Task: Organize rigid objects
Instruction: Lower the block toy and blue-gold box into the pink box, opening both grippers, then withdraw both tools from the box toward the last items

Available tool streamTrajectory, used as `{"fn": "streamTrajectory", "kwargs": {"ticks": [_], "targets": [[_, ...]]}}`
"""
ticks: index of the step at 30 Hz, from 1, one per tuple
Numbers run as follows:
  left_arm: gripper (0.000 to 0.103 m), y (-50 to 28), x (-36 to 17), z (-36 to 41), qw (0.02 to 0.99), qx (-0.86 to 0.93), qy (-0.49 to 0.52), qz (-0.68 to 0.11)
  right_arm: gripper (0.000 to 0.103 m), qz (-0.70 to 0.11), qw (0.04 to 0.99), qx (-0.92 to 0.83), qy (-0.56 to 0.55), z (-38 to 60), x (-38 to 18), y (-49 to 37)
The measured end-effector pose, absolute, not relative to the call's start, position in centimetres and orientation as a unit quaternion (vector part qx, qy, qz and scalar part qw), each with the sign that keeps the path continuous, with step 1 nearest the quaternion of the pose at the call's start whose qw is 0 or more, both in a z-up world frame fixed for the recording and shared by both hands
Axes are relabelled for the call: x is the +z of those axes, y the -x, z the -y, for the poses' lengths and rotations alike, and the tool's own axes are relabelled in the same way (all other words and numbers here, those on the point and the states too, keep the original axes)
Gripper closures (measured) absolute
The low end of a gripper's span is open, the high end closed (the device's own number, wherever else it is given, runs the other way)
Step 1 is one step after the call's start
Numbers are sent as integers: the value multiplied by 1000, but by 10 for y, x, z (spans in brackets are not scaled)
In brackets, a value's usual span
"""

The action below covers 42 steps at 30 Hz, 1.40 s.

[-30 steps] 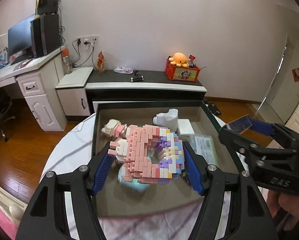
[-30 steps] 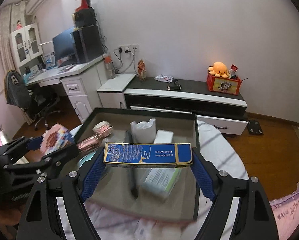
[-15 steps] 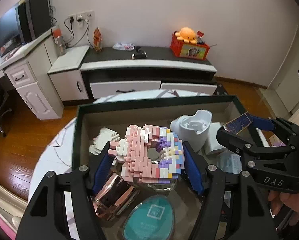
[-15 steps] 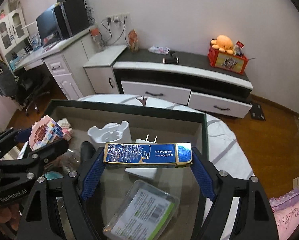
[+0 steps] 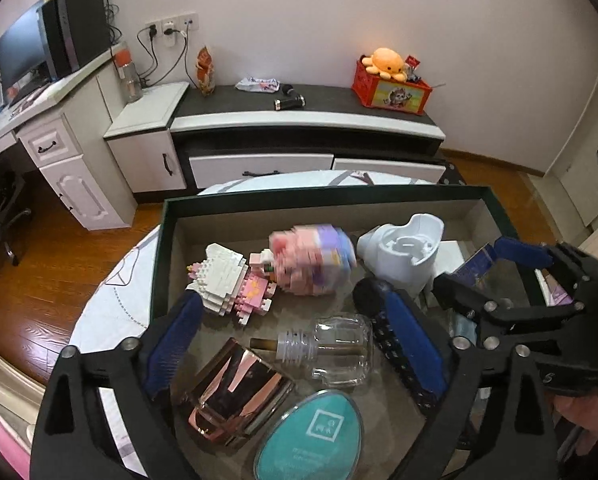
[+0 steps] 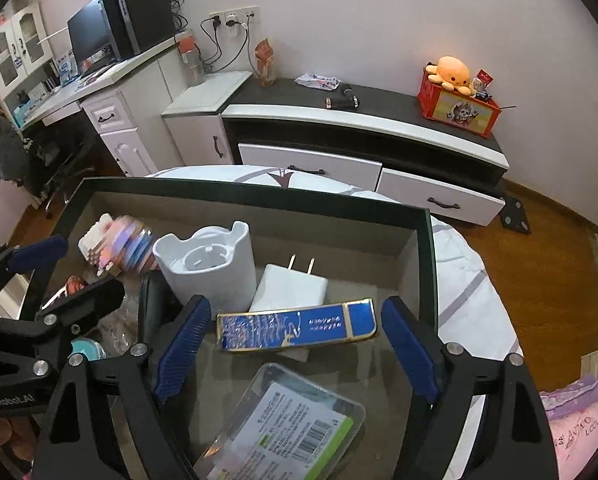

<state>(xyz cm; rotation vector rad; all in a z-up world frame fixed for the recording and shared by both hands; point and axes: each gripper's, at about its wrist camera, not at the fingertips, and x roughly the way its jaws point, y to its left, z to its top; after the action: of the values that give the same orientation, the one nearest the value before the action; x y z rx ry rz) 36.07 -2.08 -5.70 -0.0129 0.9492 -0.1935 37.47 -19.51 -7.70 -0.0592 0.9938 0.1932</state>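
Left wrist: brick model dropped from jaws.

A home room, part bedroom, part study: a wooden floor, a low TV cabinet bearing an orange plush octopus, a white desk with a monitor, an office chair, and wall sockets trailing cables.

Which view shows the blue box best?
Right wrist: the blue box lies face-up between the right gripper pads, untouched, gold trim and print visible. The left wrist view catches only its corner beyond that gripper.
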Motion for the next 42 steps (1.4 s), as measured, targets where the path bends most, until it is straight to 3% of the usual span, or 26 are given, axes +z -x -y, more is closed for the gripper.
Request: {"fn": "streamTrajectory", "kwargs": {"ticks": [6, 8, 30, 42], "targets": [[2, -328, -35, 12, 901, -89, 19, -425, 11, -466, 878, 100, 24, 192, -70, -356], [2, -313, -26, 9, 907, -88, 23, -412, 0, -448, 888, 99, 14, 194, -58, -345], [0, -124, 39, -16, 947, -74, 60, -306, 0, -341, 935, 91, -31, 185, 19, -156], [0, -54, 20, -16, 946, -46, 52, -316, 0, -314, 945, 64, -64, 211, -4, -43]]}}
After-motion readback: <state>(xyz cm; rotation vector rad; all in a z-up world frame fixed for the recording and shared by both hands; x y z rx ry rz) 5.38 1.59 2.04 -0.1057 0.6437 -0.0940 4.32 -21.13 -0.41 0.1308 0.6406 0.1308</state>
